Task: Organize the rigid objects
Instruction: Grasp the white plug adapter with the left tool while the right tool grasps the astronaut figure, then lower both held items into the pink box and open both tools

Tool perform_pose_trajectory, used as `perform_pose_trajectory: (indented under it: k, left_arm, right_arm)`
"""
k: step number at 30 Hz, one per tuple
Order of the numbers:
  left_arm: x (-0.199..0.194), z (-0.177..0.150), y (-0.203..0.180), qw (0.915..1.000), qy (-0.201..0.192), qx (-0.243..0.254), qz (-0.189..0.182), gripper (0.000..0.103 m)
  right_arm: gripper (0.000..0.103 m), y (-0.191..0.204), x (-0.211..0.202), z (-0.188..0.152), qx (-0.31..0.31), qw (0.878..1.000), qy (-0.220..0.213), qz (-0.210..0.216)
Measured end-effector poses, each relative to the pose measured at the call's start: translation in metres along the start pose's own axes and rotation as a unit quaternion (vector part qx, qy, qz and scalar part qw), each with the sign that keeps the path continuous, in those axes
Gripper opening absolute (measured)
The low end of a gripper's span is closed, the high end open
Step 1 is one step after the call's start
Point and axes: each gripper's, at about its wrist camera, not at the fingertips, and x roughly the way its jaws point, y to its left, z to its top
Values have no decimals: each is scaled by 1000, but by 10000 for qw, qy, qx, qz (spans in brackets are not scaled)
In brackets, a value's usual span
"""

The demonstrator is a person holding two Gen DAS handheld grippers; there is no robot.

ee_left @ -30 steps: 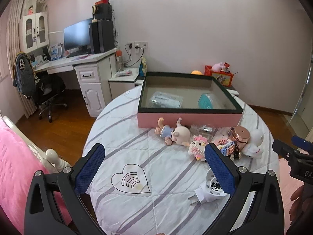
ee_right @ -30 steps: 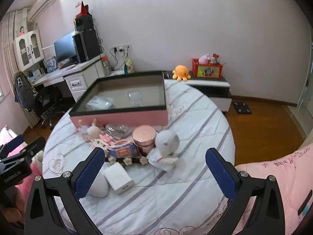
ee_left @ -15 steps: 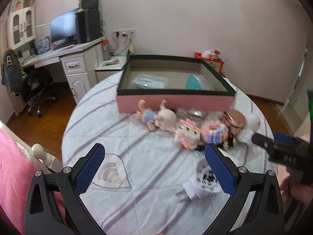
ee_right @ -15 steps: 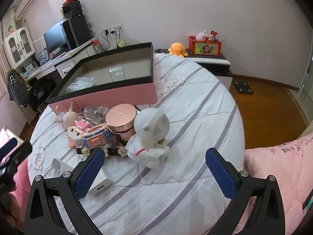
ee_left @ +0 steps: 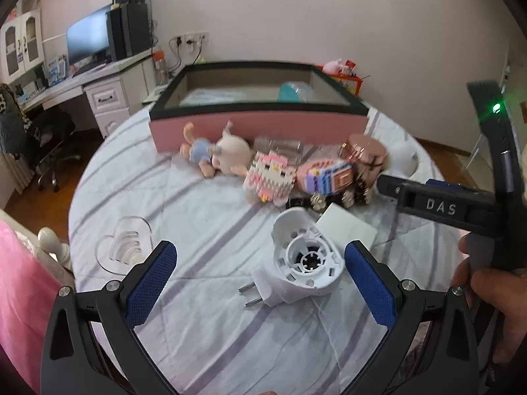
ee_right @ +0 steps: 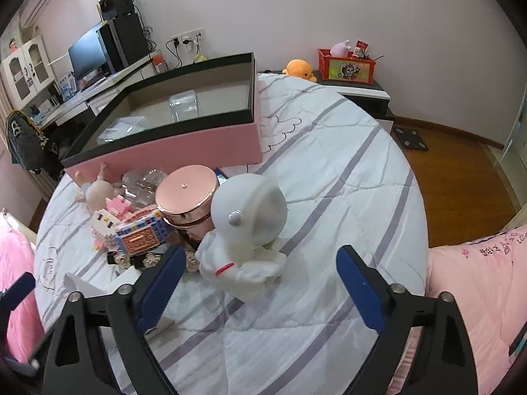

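Observation:
My left gripper (ee_left: 262,281) is open just above the striped round table (ee_left: 204,217), and a white plug-in device (ee_left: 303,263) lies between its fingers without touching them. My right gripper (ee_right: 260,279) is closing its jaws; a white astronaut figure (ee_right: 247,227) stands just beyond and between the blue pads (ee_right: 359,283), untouched. Behind it are a rose-gold round tin (ee_right: 186,194), a block-built house (ee_right: 141,233), a block cat (ee_left: 268,177) and a doll (ee_left: 214,154). A pink box with a dark rim (ee_left: 257,128) holds clear packets.
A flat white box (ee_left: 346,227) and a clear heart-shaped stand (ee_left: 122,247) lie on the table. Pink bedding (ee_right: 477,283) borders the table on both sides. A desk with a monitor (ee_left: 89,42), an office chair and a low cabinet with toys (ee_right: 346,65) stand beyond.
Both grippers have sunk and come closer to the table. The plug-in device now lies between the left fingers. The right fingers have narrowed toward the astronaut.

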Motion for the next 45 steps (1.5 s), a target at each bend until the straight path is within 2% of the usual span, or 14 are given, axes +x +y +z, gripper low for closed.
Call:
perform_pose_trajectory:
  k: [4, 10, 12, 13, 14, 15, 17, 20, 27, 36, 45]
  left_arm:
    - [17, -3, 1, 9998, 110, -126, -55, 103]
    - [32, 0, 13, 9995, 118, -283, -66, 101]
    - [35, 1, 17, 9993, 142, -320, -124, 90]
    - [37, 1, 17, 9993, 185, -302, -123, 85]
    - [41, 2, 17, 9994, 213, -260, -110, 76]
    - [41, 3, 18, 9996, 197, -212, -70, 71]
    - [39, 3, 21, 9995, 180, -233, -151, 66]
    - [41, 3, 23, 9996, 171, -182, -127, 63]
    - [42, 2, 20, 9999, 95, -70, -6, 62]
    - [34, 5, 21, 10000, 61, -20, -47, 62]
    - [11, 27, 32, 9997, -223, -27, 1, 62]
  right_arm:
    - [73, 1, 12, 1, -6, 9999, 95, 91]
    - [63, 6, 17, 3, -61, 9998, 45, 165]
    - [58, 7, 18, 4, -76, 9997, 13, 227]
    - [52, 8, 19, 4, -72, 9996, 29, 282]
    - [50, 8, 20, 4, -87, 9995, 45, 288]
    - [50, 10, 19, 3, -139, 9996, 24, 261]
    - [50, 9, 18, 2, -99, 9995, 26, 315]
    - [50, 6, 19, 2, -55, 9994, 30, 334]
    - [50, 10, 25, 6, -144, 9997, 31, 206]
    - [50, 1, 12, 2, -48, 9994, -34, 345]
    - [50, -3, -17, 7, 15, 9978, -248, 615]
